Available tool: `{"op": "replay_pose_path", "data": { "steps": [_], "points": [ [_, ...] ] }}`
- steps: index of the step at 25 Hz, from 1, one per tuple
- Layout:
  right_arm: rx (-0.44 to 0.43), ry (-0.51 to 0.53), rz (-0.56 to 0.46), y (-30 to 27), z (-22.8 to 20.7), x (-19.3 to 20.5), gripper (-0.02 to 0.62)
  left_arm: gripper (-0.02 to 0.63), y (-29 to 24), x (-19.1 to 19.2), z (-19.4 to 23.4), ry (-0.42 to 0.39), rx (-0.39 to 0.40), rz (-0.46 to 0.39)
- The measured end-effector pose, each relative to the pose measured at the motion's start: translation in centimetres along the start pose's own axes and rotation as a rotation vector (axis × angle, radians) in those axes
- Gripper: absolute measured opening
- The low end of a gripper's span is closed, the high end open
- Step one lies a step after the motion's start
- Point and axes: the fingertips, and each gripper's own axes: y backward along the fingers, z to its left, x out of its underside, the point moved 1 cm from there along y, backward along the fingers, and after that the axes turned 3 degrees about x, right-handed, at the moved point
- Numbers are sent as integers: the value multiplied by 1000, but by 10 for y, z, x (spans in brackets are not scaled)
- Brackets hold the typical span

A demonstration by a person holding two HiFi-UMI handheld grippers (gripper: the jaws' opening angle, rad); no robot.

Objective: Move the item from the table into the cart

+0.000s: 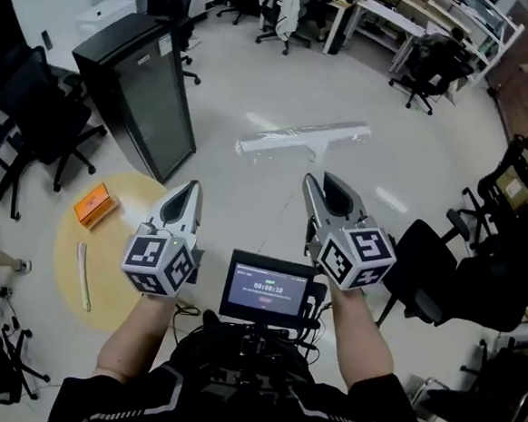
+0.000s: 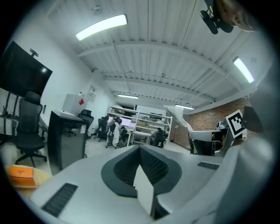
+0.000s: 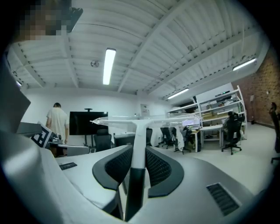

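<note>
My right gripper (image 1: 314, 184) is shut on the handle of a white T-shaped squeegee wrapped in clear plastic (image 1: 303, 138), held up over the floor. In the right gripper view the handle (image 3: 138, 144) rises between the jaws, with the crossbar level above them. To the left, my left gripper (image 1: 189, 191) is shut and holds nothing; its jaws (image 2: 142, 168) meet in the left gripper view. At the left, a round yellow table (image 1: 125, 240) carries an orange box (image 1: 94, 205) and a long white stick (image 1: 84, 276).
A tall black cabinet (image 1: 137, 86) stands beyond the table. Office chairs (image 1: 30, 114) sit at the left, right and back, with desks and shelves (image 1: 415, 22) at the far end. A small screen (image 1: 267, 288) hangs at my chest. A person (image 3: 57, 118) stands by a big monitor.
</note>
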Motion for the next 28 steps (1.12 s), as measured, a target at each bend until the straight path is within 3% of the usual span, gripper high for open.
{"op": "replay_pose_path", "data": {
  "steps": [5, 9, 11, 15, 19, 21, 25, 28],
  "points": [
    [184, 7, -42, 110, -153, -9, 75, 0, -110, 29, -159, -19, 215, 31],
    [407, -27, -75, 269, -341, -11, 75, 0, -221, 70, -379, -54, 446, 97],
    [510, -38, -80, 331, -406, -8, 75, 0, -262, 90, -460, -67, 544, 125],
    [807, -47, -89, 400, -417, 6, 75, 0, -297, 117, -517, -76, 827, 183],
    [995, -44, -114, 442, -416, 9, 75, 0, -315, 132, -556, -97, 1006, 209],
    [1113, -56, -126, 509, -433, 15, 75, 0, -313, 154, -629, -106, 1122, 240],
    [1314, -83, -158, 718, -450, 28, 75, 0, -248, 202, -831, -147, 1311, 277],
    [1438, -86, -174, 801, -429, 36, 75, 0, -207, 218, -905, -151, 1428, 296]
  ]
}}
